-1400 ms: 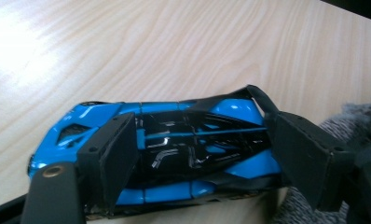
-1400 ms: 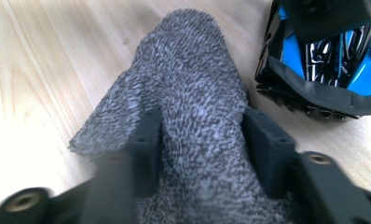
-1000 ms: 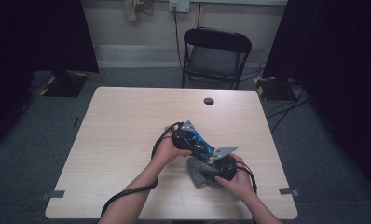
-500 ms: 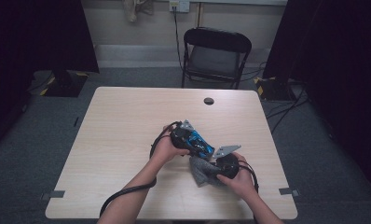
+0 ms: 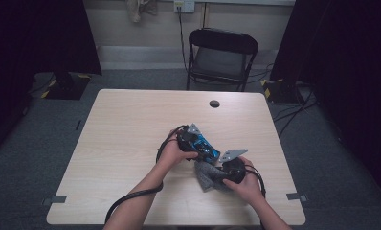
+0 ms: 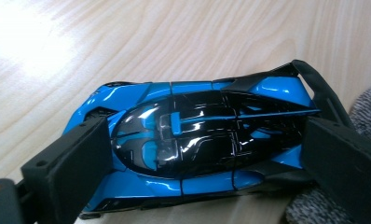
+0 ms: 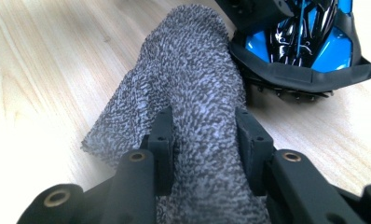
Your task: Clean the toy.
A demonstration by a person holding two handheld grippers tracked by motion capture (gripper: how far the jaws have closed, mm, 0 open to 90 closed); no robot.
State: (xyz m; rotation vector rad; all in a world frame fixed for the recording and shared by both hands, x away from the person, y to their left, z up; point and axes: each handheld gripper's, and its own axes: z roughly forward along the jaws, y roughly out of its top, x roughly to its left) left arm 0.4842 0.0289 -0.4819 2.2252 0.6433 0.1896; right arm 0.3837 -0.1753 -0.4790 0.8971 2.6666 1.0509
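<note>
A blue and black toy car [image 6: 197,135] lies on the wooden table [image 5: 131,124], nose to the left in the left gripper view. My left gripper [image 6: 209,140] straddles it lengthwise. Its jaws have just been opening and stand wide, one pad by the nose and one by the tail. In the high view the car [image 5: 207,147] sits just beyond my left hand. My right gripper [image 7: 204,126] is shut on a grey knitted cloth [image 7: 193,79]. The cloth reaches up to the car's rear [image 7: 305,42]. From above, the cloth [image 5: 204,176] lies bunched under the right gripper [image 5: 216,173].
A small black round cap [image 5: 214,103] lies near the table's far edge. A black folding chair [image 5: 222,52] stands behind the table. Cables trail from both grippers toward the near edge. Dark curtains hang on both sides.
</note>
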